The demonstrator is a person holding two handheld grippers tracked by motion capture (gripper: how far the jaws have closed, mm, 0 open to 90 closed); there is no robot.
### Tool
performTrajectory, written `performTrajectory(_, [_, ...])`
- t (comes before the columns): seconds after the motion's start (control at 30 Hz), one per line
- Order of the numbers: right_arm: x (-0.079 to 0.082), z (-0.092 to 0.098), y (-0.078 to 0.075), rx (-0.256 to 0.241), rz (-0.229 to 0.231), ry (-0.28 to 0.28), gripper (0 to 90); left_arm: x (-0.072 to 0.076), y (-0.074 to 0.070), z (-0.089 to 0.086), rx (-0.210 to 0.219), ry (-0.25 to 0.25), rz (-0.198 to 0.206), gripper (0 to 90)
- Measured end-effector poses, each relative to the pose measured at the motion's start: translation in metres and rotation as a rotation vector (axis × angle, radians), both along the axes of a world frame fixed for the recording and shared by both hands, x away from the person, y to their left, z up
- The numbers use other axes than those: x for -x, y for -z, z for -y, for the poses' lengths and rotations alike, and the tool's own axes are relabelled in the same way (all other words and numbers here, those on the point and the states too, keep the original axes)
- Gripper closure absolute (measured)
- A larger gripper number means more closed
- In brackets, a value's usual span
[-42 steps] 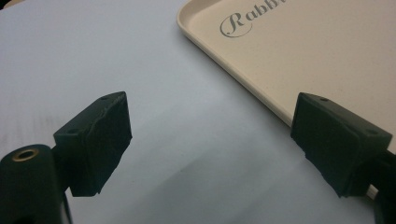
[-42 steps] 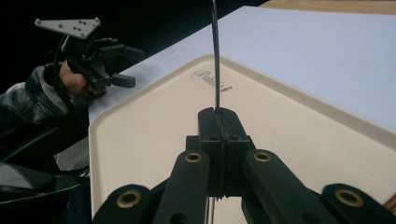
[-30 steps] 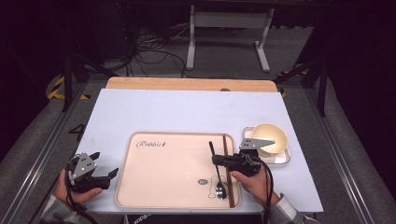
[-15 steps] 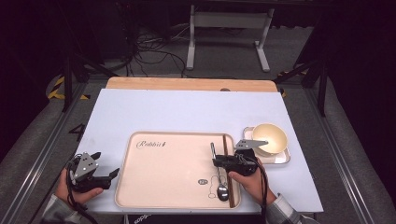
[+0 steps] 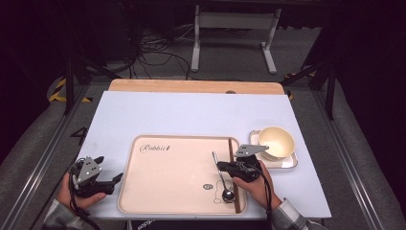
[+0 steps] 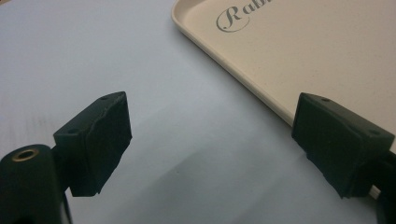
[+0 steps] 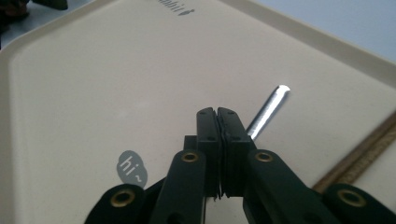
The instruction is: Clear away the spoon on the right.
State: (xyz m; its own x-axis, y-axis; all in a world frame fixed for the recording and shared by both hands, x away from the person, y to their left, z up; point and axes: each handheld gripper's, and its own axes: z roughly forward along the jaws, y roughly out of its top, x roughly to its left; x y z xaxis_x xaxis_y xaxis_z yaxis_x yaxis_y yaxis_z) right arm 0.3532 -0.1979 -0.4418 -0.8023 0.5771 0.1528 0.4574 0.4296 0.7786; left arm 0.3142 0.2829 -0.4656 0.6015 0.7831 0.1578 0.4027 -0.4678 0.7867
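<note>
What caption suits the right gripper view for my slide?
Right gripper clamped on a spoon handle above the beige tray.

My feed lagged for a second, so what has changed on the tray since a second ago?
The right gripper, shut on the spoon, has drawn back slightly toward the person, taking the spoon nearer the tray's near edge. The left gripper stays open beside the tray; the bowl and chopsticks have not moved.
</note>
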Motion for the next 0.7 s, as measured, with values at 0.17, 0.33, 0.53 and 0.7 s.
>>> performTrajectory(0.17, [-0.001, -0.010, 0.006, 0.082, -0.012, -0.044, 90.0, 0.000, 0.000, 0.000, -0.001, 0.001, 0.000, 12.9])
performTrajectory(0.33, [-0.002, -0.010, 0.011, 0.136, -0.029, -0.038, 90.0, 0.000, 0.000, -0.001, -0.001, 0.001, 0.000, 12.8])
performTrajectory(0.53, [-0.003, -0.007, 0.010, 0.149, -0.024, -0.024, 90.0, 0.000, 0.000, 0.000, 0.002, 0.002, 0.002, 12.8])
performTrajectory(0.7, [-0.004, -0.005, 0.009, 0.145, -0.027, -0.011, 88.3, 0.000, 0.000, 0.000, 0.001, 0.003, 0.000, 12.8])
